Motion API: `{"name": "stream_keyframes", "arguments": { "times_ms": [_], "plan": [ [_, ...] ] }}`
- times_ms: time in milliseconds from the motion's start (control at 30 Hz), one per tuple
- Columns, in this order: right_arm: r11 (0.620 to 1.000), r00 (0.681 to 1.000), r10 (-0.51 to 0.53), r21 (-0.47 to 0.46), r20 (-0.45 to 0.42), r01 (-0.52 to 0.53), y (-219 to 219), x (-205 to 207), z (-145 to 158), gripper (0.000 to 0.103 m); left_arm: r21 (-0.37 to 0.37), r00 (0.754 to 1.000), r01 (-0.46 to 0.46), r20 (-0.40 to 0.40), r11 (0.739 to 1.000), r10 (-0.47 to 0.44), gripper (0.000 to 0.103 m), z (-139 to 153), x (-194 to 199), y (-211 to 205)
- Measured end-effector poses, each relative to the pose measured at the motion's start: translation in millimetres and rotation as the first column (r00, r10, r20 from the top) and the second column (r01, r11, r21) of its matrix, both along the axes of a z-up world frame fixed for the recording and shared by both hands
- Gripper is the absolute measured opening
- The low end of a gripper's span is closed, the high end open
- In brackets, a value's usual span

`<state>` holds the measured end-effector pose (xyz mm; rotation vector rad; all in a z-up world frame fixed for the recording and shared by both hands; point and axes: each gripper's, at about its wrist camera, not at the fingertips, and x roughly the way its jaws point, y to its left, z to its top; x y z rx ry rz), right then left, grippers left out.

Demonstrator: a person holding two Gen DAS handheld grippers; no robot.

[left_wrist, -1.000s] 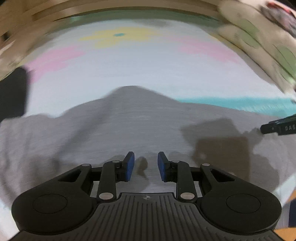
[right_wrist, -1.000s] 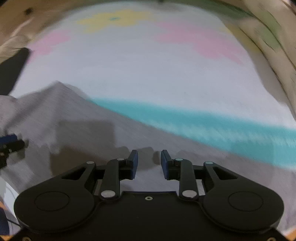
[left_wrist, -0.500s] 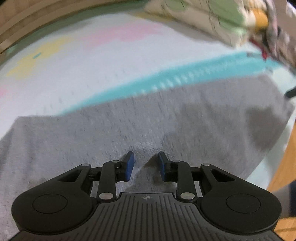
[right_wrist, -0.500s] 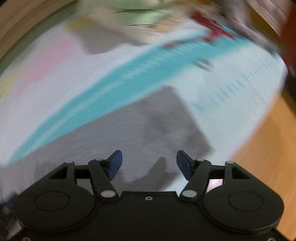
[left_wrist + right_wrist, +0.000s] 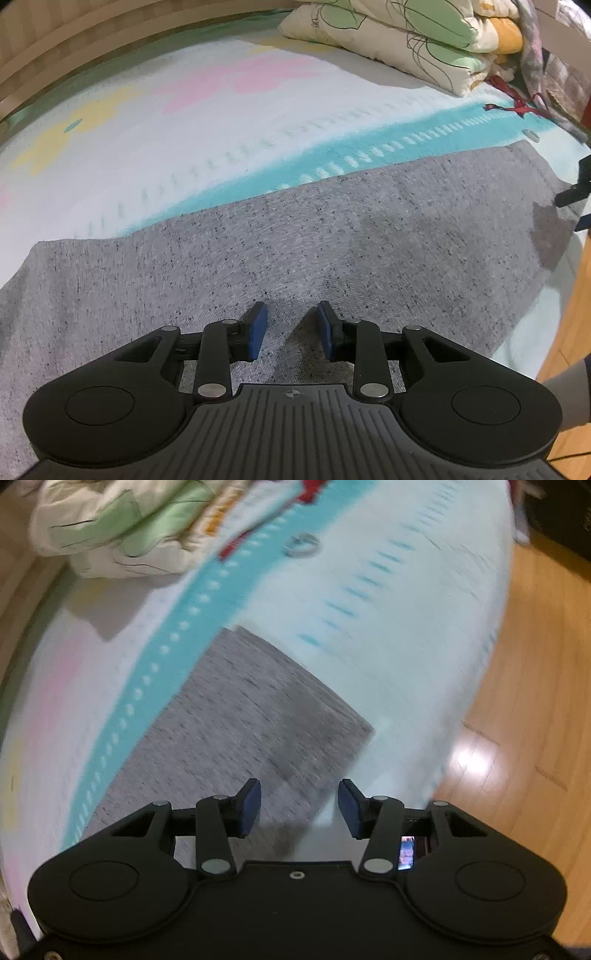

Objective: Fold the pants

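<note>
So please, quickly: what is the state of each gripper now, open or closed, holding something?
Left gripper: open, holding nothing, above the grey pants.
Right gripper: open, holding nothing, over the pants' edge.

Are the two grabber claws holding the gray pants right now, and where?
Neither holds anything. The left gripper and right gripper both stand open above the gray pants, with nothing pinched between their blue pads.

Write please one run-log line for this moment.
stage: fold pants | heathered grey knit pants: flat on pastel bedsheet | left gripper: open, empty | right gripper: open, empty, over pants edge
</note>
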<state>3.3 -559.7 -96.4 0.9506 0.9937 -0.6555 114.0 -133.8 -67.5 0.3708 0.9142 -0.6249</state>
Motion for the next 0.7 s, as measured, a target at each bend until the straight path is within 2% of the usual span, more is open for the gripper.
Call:
{"name": "stream_keyframes", "arguments": {
  "times_ms": [133,333,367,400,467,600,700],
  "plan": [
    [1.000,0.999,-0.023,0.009,0.027,0.022,-1.3,1.4,-9.2,0.056,-0.006,1.000,-0.006,-0.005,1.000,0.006,0.029,1.6,-0.8,1.9],
    [0.986,0.984,-0.145,0.100,0.106,0.135,-18.1,-8.8,-22.7,0.055,-0.016,0.999,-0.030,-0.031,0.999,0.029,0.029,6.2,2.2,4.6],
    [0.982,0.980,-0.165,0.110,0.110,0.153,-18.2,-10.6,-24.2,0.052,-0.018,0.999,-0.036,-0.038,0.999,0.035,0.029,8.2,2.9,4.3],
    [0.982,0.980,-0.166,0.107,0.105,0.155,-17.2,-10.9,-23.3,0.039,-0.023,0.998,-0.041,-0.048,0.999,0.040,0.029,10.3,3.7,4.0],
    [0.992,0.988,-0.115,0.067,0.106,0.108,-12.7,-7.7,-14.6,0.024,-0.050,0.996,-0.050,-0.077,0.997,0.046,0.029,15.3,6.4,2.8],
    [0.999,0.983,-0.038,-0.014,0.181,0.042,1.4,-4.3,15.9,0.022,-0.077,0.993,-0.077,-0.090,0.994,0.070,0.029,22.9,11.2,-10.4],
    [0.998,0.973,0.018,-0.066,0.230,-0.002,13.4,-1.3,37.6,0.022,-0.086,0.996,-0.056,-0.081,0.995,0.049,0.029,20.7,6.9,-27.7]
  ]
}}
